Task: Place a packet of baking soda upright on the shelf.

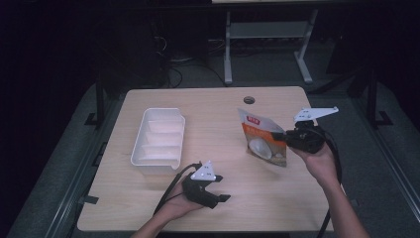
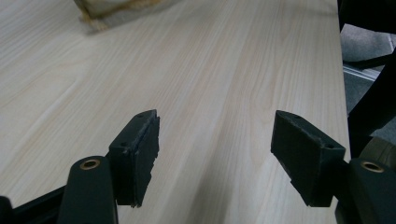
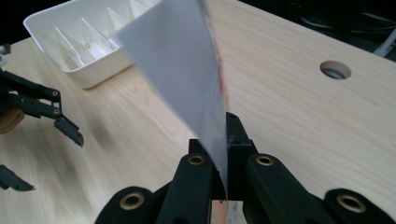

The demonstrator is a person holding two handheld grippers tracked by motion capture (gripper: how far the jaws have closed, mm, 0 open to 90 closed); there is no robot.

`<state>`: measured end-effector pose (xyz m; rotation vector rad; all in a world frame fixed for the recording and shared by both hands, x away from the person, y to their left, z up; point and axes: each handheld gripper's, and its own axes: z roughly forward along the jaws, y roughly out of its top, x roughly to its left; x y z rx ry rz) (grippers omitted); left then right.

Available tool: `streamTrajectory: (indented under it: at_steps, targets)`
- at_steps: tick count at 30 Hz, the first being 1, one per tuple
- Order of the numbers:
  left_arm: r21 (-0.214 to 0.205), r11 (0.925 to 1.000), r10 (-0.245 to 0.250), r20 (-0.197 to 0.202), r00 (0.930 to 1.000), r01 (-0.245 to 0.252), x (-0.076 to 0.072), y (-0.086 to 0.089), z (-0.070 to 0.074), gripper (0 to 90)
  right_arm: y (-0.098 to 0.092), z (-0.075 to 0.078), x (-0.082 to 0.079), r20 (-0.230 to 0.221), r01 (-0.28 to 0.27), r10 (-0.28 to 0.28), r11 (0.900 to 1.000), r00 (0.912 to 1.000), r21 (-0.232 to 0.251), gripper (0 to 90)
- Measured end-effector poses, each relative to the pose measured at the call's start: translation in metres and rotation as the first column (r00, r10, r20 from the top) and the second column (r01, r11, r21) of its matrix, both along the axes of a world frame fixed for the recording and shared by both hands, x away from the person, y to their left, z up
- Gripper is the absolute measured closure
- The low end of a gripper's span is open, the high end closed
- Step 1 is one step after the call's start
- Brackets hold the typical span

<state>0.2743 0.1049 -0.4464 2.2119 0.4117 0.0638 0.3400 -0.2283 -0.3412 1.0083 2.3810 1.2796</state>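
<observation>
Pouch [image 1: 262, 141] in right gripper [image 1: 281, 135]: red label, writing probably too small.

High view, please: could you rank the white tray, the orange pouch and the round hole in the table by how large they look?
1. White tray, largest.
2. Orange pouch, gripped edge-on by the right gripper, so possibly foreshortened.
3. Round hole, clearly smallest.

**Pale wooden table with one tray on it**

The table [image 1: 218, 198] has a light wood-grain top with a round cable hole [image 1: 249, 100] near its far edge. A white plastic tray [image 1: 159, 141] with several compartments rests directly on the left half of the table, its long side running away from the person.
</observation>
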Motion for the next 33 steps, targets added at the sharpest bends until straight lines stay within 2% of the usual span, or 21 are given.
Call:
streamTrajectory:
  at_steps: [12, 13, 22, 23, 33]
  targets:
    - [-0.026, 0.9996, -0.01, 0.023, 0.9997, 0.011, -0.007, 0.009, -0.002, 30.0, 0.034, 0.019, 0.02, 0.019, -0.064, 0.064, 0.9977, 0.9978, 0.022, 89.8]
    - [-0.022, 0.9996, -0.014, 0.025, 0.9996, 0.014, -0.008, 0.009, -0.002, 29.9, 0.043, 0.022, 0.024, 0.024, -0.08, 0.079, 0.9966, 0.9966, 0.019, 89.9]
    - [-0.024, 0.9995, -0.019, 0.03, 0.9994, 0.02, -0.008, 0.011, -0.004, 29.6, 0.077, 0.034, 0.038, 0.044, -0.137, 0.136, 0.9902, 0.9897, 0.026, 89.9]
    - [-0.023, 0.9995, -0.021, 0.032, 0.9993, 0.021, -0.008, 0.012, -0.004, 29.5, 0.086, 0.037, 0.041, 0.048, -0.157, 0.156, 0.9873, 0.9866, 0.026, 89.9]
    - [-0.028, 0.9996, -0.009, 0.036, 0.9993, 0.01, -0.007, 0.019, -0.004, 29.5, 0.12, 0.046, 0.051, 0.065, -0.216, 0.212, 0.9753, 0.975, 0.048, 89.9]
